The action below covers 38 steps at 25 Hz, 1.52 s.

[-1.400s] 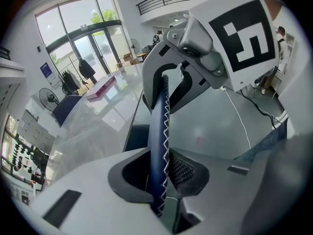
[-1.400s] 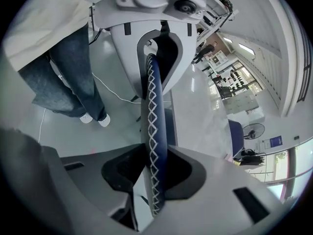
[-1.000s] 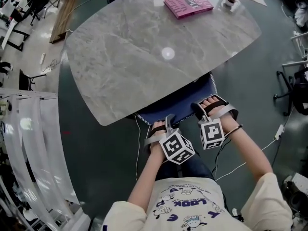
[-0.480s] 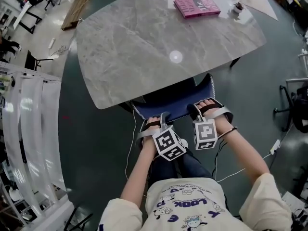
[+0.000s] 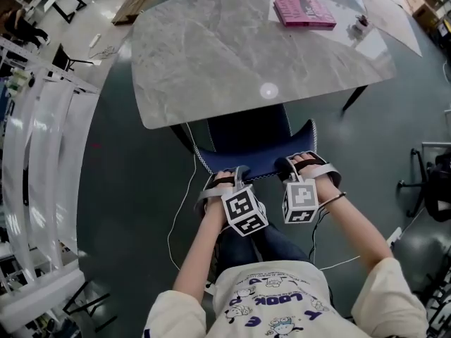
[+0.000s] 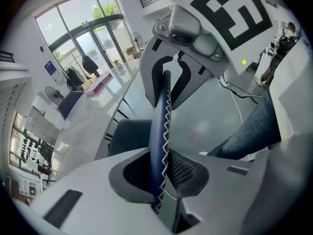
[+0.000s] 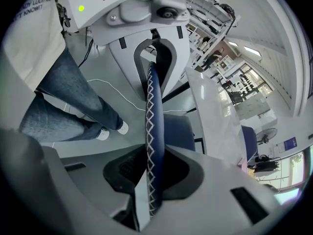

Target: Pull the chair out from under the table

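Observation:
The dark blue chair [image 5: 246, 136] stands half out from under the grey marble table [image 5: 211, 41], its seat partly in the open. Its backrest top edge, with white zigzag stitching, runs between my two grippers. My left gripper [image 5: 224, 182] is shut on the left part of that edge, and the stitched rim [image 6: 159, 126] passes between the pads of the left gripper [image 6: 164, 173]. My right gripper [image 5: 287, 167] is shut on the right part; the same rim [image 7: 150, 116] sits clamped in the right gripper [image 7: 149, 173]. The other gripper shows beyond the rim in each gripper view.
A pink book [image 5: 304, 11] and a small dark object [image 5: 361, 22] lie at the table's far right. A table leg [image 5: 354, 97] slants down at the right. A white cable [image 5: 184, 210] trails on the floor. White racks [image 5: 42, 153] line the left; an office chair [image 5: 430, 182] stands right.
The chair has slid out from under the table toward the person, with both grippers holding its backrest. More of the seat now shows beyond the table's edge.

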Motion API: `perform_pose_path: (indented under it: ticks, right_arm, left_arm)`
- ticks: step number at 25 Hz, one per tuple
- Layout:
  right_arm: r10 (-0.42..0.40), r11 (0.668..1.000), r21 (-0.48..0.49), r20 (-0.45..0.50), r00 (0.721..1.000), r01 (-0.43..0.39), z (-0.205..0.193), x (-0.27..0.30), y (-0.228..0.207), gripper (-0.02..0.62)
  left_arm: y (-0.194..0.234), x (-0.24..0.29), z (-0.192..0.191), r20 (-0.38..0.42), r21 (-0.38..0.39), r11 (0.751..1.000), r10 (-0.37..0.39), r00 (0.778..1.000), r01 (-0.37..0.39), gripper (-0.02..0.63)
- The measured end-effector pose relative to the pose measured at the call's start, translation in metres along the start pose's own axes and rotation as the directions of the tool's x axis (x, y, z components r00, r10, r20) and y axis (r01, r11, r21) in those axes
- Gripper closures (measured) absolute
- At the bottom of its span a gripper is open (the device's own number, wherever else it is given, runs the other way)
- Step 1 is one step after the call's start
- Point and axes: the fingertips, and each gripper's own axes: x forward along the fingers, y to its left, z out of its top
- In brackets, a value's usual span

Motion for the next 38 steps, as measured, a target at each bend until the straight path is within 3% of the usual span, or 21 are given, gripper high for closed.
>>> perform_pose_path:
  ticks: [19,38]
  right_arm:
    - [0.052,0.998,-0.026,0.024,0.998,-0.051,0.023,-0.033,0.098,0.512]
    - [0.085,0.996,-0.017,0.019,0.996,-0.084,0.044,-0.082,0.231,0.512]
  left_arm:
    - [-0.101,-0.036,-0.026,-0.037,-0.066,0.998,0.014,0.999,-0.017,0.522]
    - [-0.235,-0.082,-0.05,-0.056,-0.043,0.999,-0.005,0.998,0.003,0.518]
